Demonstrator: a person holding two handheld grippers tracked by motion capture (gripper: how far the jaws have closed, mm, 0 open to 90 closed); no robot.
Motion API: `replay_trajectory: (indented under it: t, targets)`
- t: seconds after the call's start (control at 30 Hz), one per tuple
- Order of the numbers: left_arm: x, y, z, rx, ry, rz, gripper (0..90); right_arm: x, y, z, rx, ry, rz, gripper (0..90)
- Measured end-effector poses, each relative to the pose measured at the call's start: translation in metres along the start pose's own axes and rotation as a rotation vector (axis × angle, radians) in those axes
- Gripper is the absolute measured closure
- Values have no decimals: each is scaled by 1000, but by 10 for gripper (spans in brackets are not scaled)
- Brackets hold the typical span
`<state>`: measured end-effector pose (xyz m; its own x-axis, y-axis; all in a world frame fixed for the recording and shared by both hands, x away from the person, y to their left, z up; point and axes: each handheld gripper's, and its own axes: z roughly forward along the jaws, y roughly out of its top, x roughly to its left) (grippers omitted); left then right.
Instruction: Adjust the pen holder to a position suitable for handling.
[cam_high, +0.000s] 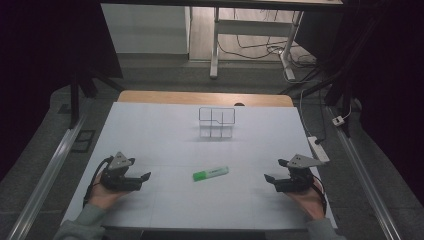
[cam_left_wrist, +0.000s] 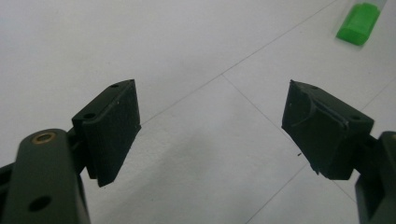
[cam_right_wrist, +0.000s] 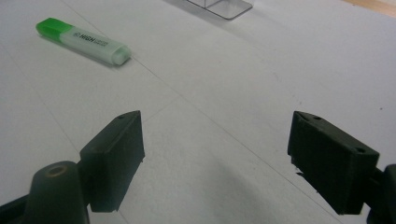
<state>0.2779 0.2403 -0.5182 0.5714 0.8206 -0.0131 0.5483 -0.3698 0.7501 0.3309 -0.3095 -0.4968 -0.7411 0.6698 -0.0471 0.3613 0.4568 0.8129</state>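
Note:
A green highlighter (cam_high: 210, 173) lies flat on the white table sheet (cam_high: 165, 135), midway between my two grippers. Its green cap (cam_left_wrist: 358, 23) shows at the top right of the left gripper view; the whole highlighter (cam_right_wrist: 83, 40) shows at the upper left of the right gripper view. My left gripper (cam_high: 141, 177) rests low at the left, held in a hand, its jaws open and pointing right toward the pen. My right gripper (cam_high: 273, 177) rests at the right, open, pointing left. Nothing sits between either pair of jaws. My left gripper (cam_left_wrist: 212, 126) and my right gripper (cam_right_wrist: 215, 154) hang over bare sheet.
A clear compartmented holder (cam_high: 216, 122) stands at the back middle of the sheet; its base (cam_right_wrist: 224, 7) shows at the top of the right gripper view. A strip of wooden table edge (cam_high: 205, 98) lies behind the sheet. A power strip (cam_high: 318, 148) lies off the right edge.

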Motion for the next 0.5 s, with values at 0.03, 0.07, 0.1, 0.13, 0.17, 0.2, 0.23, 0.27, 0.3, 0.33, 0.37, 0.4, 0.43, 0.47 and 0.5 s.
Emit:
replay_trajectory:
  t: [0.03, 0.07, 0.1, 0.13, 0.17, 0.2, 0.23, 0.27, 0.3, 0.33, 0.37, 0.4, 0.43, 0.47, 0.5]
  targets:
    - [0, 0, 0, 3, 0, 3, 190, -1, 0, 0, 0, -1, 5, 177]
    - [0, -1, 1, 4, 1, 2, 190, -1, -1, 0, -6, 0, 11, 177]
    - [0, -1, 0, 5, 0, 2, 189, -1, -1, 0, -4, 0, 13, 175]
    - [1, -1, 0, 5, 0, 2, 189, -2, -1, 0, -1, 1, 13, 174]
    - [1, -1, 0, 4, -1, 0, 189, -2, -2, 1, -2, 4, 17, 173]
    - [1, -1, 0, 3, -3, -1, 189, -2, -2, 1, 1, 5, 16, 173]
    - [1, -1, 0, 3, -3, -1, 188, -2, -2, 2, 4, 7, 15, 172]
    - [1, -1, 1, 6, -5, 0, 187, -1, -2, 2, 8, 8, 14, 171]
    - [1, -1, 1, 6, -5, 0, 186, -1, -2, 2, 15, 1, 11, 171]
    - [1, -1, 0, 8, -3, 0, 185, -1, -2, 3, 16, 15, 10, 171]
    - [0, -1, 0, 6, -1, 1, 185, -1, -2, 3, 18, 18, 10, 172]
    - [0, -1, 0, 5, -1, 2, 185, 0, -2, 4, 20, 17, 9, 171]
    - [0, -1, 0, 5, -1, 2, 185, 0, -2, 4, 25, 16, 4, 172]
    - [0, -2, 0, 4, 2, 4, 185, 0, -2, 4, 27, 17, 3, 172]
    - [0, -2, 0, 4, 2, 4, 185, 0, -2, 4, 27, 17, 3, 172]
